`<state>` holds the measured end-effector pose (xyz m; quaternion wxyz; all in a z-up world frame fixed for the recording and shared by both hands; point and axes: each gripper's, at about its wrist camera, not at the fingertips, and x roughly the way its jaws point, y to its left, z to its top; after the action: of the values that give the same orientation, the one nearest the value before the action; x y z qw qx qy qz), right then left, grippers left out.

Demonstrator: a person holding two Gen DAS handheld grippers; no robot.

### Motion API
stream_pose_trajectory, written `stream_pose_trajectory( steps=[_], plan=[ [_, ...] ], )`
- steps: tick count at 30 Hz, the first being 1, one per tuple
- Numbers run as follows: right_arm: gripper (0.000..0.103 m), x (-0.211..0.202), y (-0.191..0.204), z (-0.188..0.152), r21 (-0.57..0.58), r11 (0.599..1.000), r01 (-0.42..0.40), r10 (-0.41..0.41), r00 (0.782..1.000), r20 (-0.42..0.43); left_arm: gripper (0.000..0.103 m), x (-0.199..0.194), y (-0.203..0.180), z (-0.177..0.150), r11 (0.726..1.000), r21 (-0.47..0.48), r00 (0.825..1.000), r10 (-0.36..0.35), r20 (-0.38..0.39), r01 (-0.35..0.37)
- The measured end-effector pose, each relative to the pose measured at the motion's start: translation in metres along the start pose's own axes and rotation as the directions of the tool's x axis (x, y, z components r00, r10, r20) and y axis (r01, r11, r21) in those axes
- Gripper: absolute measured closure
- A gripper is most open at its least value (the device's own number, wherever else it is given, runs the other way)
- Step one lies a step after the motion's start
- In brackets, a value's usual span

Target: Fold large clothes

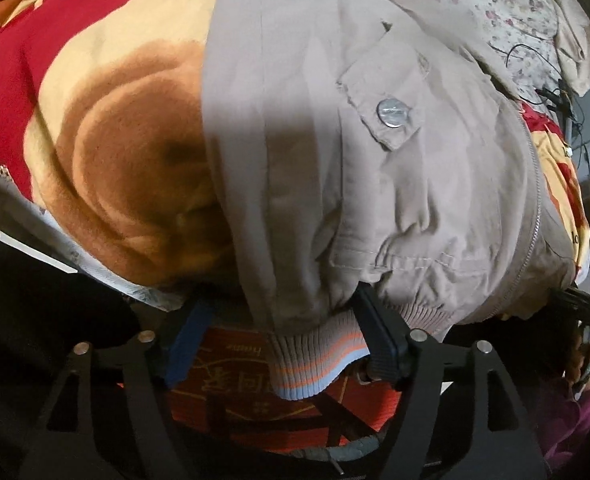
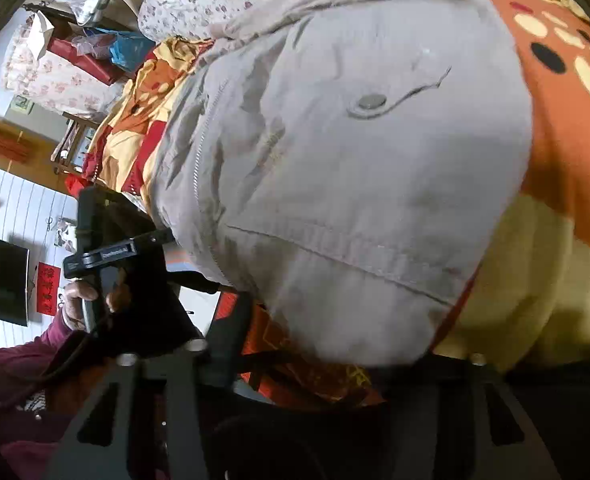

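A beige zip jacket [image 1: 335, 140] lies on a red, yellow and brown blanket [image 1: 127, 152] at the bed's edge, with a snap-button pocket flap [image 1: 391, 114] facing up. Its striped ribbed hem [image 1: 315, 364] hangs between my left gripper's [image 1: 283, 304] fingers and touches the black finger [image 1: 383, 340]; the blue finger [image 1: 187, 340] stands clear, so the gripper is open. In the right wrist view the jacket [image 2: 355, 168] bulges over my right gripper [image 2: 347, 340]. Its left finger [image 2: 225, 344] stands beside the cloth, its other finger is hidden, and the jaws stand wide.
A floral quilt [image 1: 475, 4] and black cables [image 1: 551, 92] lie beyond the jacket. An orange printed box [image 1: 223, 384] sits below the bed's edge. A person's hand [image 2: 81, 304] in a maroon sleeve holds the other gripper's handle. Furniture and bags [image 2: 95, 48] stand at the left.
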<state>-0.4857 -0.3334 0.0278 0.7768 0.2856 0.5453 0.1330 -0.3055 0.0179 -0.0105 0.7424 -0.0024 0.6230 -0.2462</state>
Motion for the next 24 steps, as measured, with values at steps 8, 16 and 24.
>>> stream_pose_trajectory(
  steps=[8,16,24],
  plan=[
    [0.028,-0.043,0.003,0.013,-0.046,0.985,0.166,-0.156,0.974,0.164,0.031,0.005,-0.002,0.002,1.0,0.001,1.0,0.0,-0.007,0.0],
    [0.029,-0.02,0.034,0.01,-0.185,0.973,-0.137,0.144,0.989,0.029,0.031,0.008,-0.009,0.001,1.0,-0.017,1.0,-0.013,-0.008,0.013],
    [0.036,-0.012,0.01,0.004,-0.066,0.994,-0.083,0.085,0.996,0.027,0.031,0.007,-0.004,-0.002,1.0,-0.007,1.0,-0.024,-0.007,0.024]
  ],
)
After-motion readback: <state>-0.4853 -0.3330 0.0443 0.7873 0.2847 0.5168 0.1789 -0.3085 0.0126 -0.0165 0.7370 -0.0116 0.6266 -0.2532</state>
